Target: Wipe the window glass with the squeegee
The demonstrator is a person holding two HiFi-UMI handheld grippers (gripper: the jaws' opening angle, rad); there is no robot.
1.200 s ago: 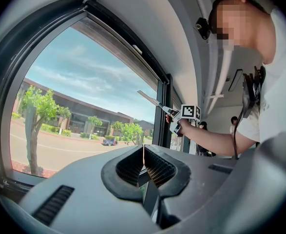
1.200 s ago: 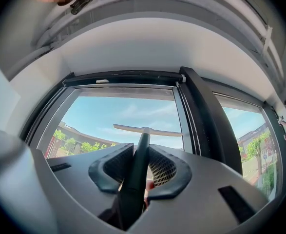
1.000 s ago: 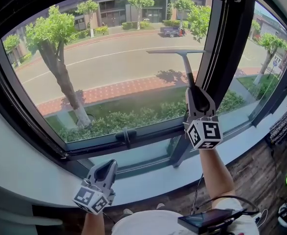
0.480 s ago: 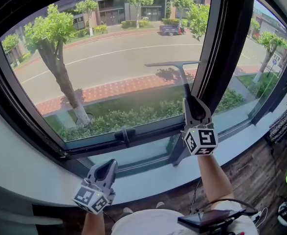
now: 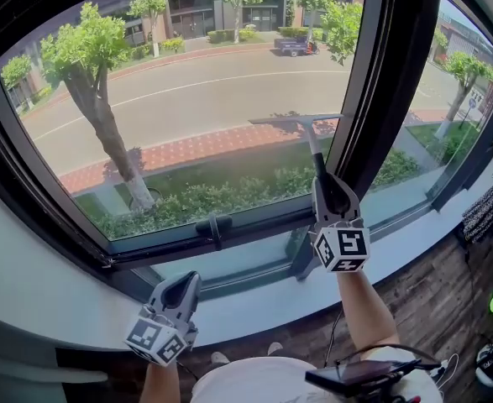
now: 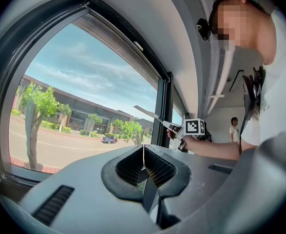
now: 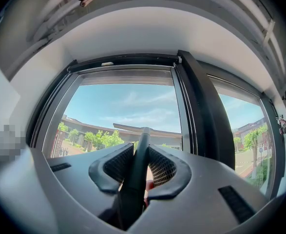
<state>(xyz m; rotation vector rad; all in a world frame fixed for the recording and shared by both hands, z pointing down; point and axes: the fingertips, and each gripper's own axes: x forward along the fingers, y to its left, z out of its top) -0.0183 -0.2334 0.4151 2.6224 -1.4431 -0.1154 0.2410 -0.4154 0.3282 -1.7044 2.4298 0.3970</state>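
Filling most of the head view, the window glass (image 5: 187, 99) showed a road, trees and a building beyond; its dark frame (image 5: 372, 99) ran down right of centre, and a white sill (image 5: 254, 305) curved below it; the squeegee (image 5: 295, 121) stood over the pane right of centre, blade level just beside the frame's upright, handle sloping down into the right gripper (image 5: 324, 185), whose jaws pinched that handle; the left gripper (image 5: 186, 285) hung at the lower left, in front of the sill, jaws pressed together with nothing between them; a small dark latch (image 5: 213, 225) sat on the bottom rail.
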